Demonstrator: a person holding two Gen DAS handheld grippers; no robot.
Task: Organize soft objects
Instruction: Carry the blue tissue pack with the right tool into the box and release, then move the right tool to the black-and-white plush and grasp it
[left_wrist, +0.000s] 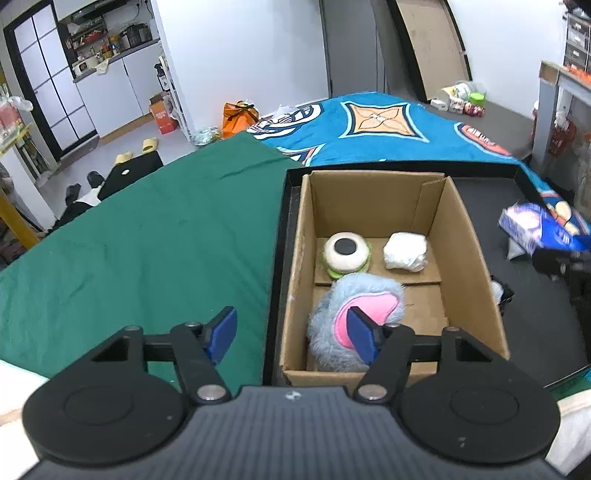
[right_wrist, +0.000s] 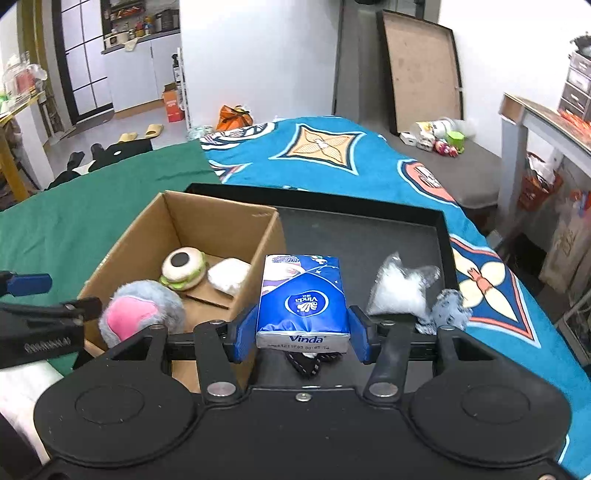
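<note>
Right gripper (right_wrist: 302, 334): pinching a blue Vinda tissue pack (right_wrist: 303, 301) between both blue pads, raised above the black tray (right_wrist: 369, 236), just right of the cardboard box (right_wrist: 147, 229).
Left gripper (left_wrist: 291, 332): jaws spread, nothing pressed between them; right pad in front of the fluffy grey-and-pink plush (left_wrist: 354, 317), left pad over the green cloth (left_wrist: 147, 229).
Cardboard box: open-topped, standing at the left end of the tray.
Inside the box: plush at the near end; burger-shaped soft toy (left_wrist: 346, 254) at far left, white wrapped bundle (left_wrist: 405, 252) at far right, apart from each other.
On the tray, right of the box: clear bag of white stuffing (right_wrist: 399, 291), with a grey speckled fuzzy item (right_wrist: 448, 308) just beside it at the near right.
Under the tissue pack: small dark item, too hidden to tell.
Beyond the tray: teal patterned blanket (right_wrist: 351, 162).
</note>
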